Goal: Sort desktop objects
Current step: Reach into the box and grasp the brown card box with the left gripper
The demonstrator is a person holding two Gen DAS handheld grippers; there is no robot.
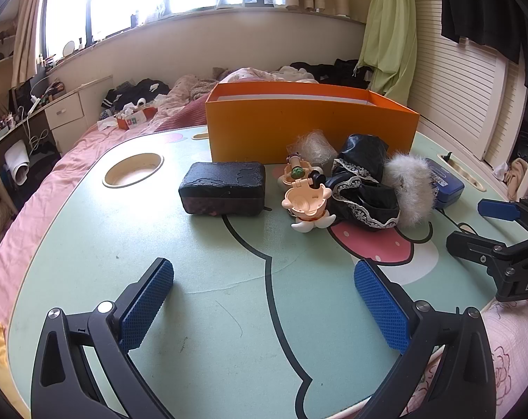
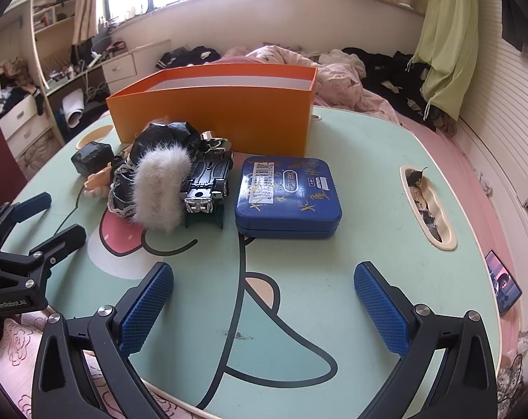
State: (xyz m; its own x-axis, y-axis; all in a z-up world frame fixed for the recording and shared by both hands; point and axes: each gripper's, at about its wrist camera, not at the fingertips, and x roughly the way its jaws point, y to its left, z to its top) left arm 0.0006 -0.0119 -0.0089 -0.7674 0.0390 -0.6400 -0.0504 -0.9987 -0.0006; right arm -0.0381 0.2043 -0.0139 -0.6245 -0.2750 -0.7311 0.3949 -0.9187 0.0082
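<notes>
An open orange box (image 1: 309, 129) (image 2: 215, 115) stands at the back of the mint green table (image 1: 201, 279) (image 2: 298, 300). In front of it lie a black case (image 1: 223, 188) (image 2: 91, 157), a peach doll piece (image 1: 305, 206), a black lace garment with white fur trim (image 1: 368, 188) (image 2: 159, 188), a black toy car chassis (image 2: 208, 185) and a blue tin (image 2: 288, 199) (image 1: 445, 181). My left gripper (image 1: 264, 272) hovers open over the near table, holding nothing. My right gripper (image 2: 264, 276) is open and holds nothing, with the blue tin just ahead of it.
A round cup recess (image 1: 133, 169) is set in the table's left side and an oval slot (image 2: 428, 206) in its right. A phone (image 2: 504, 286) lies off the table's right edge. Behind the table is a bed with pink bedding (image 1: 89, 153) and clothes.
</notes>
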